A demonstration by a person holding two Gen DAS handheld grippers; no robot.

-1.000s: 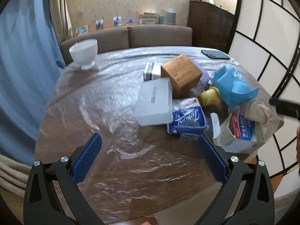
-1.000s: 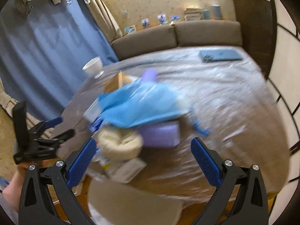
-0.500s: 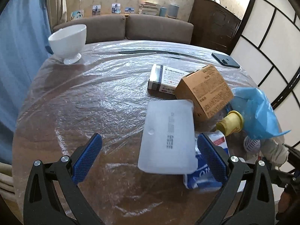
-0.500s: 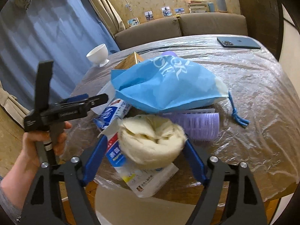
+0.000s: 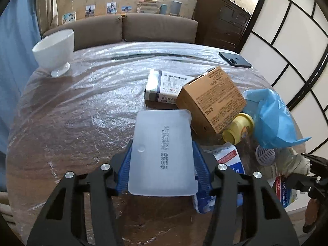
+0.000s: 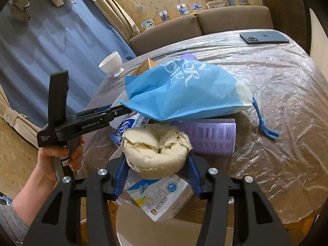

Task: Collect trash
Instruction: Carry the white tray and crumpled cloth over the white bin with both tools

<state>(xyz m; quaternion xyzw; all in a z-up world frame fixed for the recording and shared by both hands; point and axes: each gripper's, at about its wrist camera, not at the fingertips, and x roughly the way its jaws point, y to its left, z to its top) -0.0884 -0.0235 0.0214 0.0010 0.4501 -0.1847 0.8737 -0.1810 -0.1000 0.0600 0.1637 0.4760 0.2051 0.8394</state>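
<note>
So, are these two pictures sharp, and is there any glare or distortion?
Left wrist view: sharp, daylight glare on the plastic sheet; the fisheye bends the screen frame at right. Right wrist view: sharp too, glare on the sheet at right, the curtain bowed, corners black.

Left gripper (image 5: 162,169): points down toward the table; its jaws have just been closing, and the blue pads (image 5: 124,164) now press both long edges of the frosted plastic case (image 5: 163,153).
Left hand (image 6: 59,160): in the right wrist view, wrapped round the gripper's handle, bare forearm below it, a grey sleeve (image 6: 12,221) at the picture's edge.
Right gripper (image 6: 156,175): angled down; its jaws have just been closing, and the pads (image 6: 193,177) squeeze the crumpled cream paper wad (image 6: 155,149) from both sides.
Right hand: only partly seen at the left wrist view's lower right edge.
</note>
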